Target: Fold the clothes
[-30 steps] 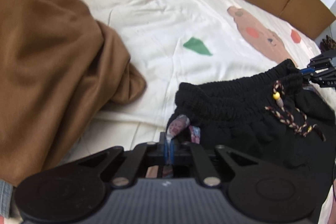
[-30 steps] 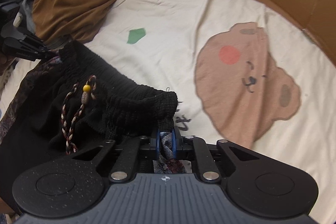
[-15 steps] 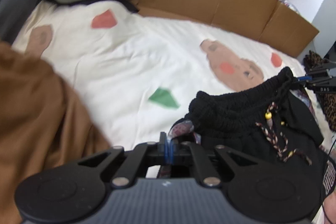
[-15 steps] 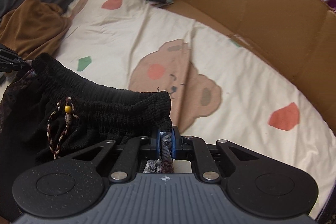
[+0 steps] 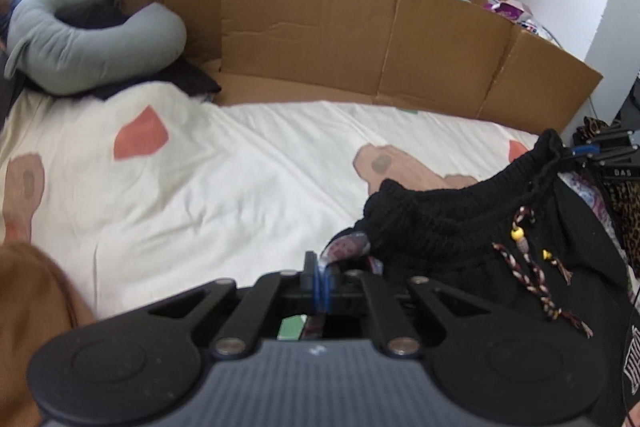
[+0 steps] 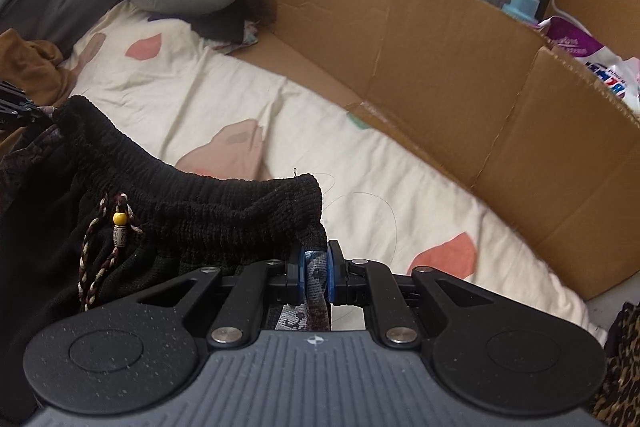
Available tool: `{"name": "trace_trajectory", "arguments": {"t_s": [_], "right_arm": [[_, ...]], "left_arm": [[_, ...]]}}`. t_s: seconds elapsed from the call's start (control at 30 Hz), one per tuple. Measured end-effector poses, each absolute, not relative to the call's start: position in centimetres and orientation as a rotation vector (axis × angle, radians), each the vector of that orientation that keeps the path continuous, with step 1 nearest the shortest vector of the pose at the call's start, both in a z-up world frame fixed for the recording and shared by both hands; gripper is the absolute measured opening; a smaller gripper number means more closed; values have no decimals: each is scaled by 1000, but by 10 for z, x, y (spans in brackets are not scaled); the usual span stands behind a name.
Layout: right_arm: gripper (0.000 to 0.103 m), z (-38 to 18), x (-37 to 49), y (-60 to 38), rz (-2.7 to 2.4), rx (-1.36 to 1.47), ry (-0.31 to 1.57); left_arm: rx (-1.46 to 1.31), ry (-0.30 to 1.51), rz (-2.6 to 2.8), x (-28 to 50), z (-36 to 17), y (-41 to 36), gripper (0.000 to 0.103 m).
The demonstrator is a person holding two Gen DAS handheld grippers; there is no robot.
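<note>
Black shorts (image 5: 460, 223) now hang higher; brown garment (image 5: 32, 291) nearly out of view.

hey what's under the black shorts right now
Under the black shorts, held up at the waistband by both grippers, the cream bedsheet shows its bear print. The part directly beneath the hanging fabric is covered.
</note>
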State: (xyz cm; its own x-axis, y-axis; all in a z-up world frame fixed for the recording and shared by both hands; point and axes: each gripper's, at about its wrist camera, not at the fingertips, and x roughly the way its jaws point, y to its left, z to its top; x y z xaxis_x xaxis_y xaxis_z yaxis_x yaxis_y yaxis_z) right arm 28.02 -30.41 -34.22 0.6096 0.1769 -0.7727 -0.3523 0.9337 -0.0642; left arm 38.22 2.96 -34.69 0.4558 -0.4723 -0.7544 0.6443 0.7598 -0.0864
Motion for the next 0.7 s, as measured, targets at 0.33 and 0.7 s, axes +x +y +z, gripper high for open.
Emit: {"name": "trace_trajectory", "arguments": {"t_s": [0.33,0.7], "right_arm": [[8,-324,324,-304,268,-237,810],[8,-321,382,-291,239,-287,797]], "left_arm": [[244,803,-638,428,-338,5,2],[272,786,-579,479,-338,-13,2]]}}
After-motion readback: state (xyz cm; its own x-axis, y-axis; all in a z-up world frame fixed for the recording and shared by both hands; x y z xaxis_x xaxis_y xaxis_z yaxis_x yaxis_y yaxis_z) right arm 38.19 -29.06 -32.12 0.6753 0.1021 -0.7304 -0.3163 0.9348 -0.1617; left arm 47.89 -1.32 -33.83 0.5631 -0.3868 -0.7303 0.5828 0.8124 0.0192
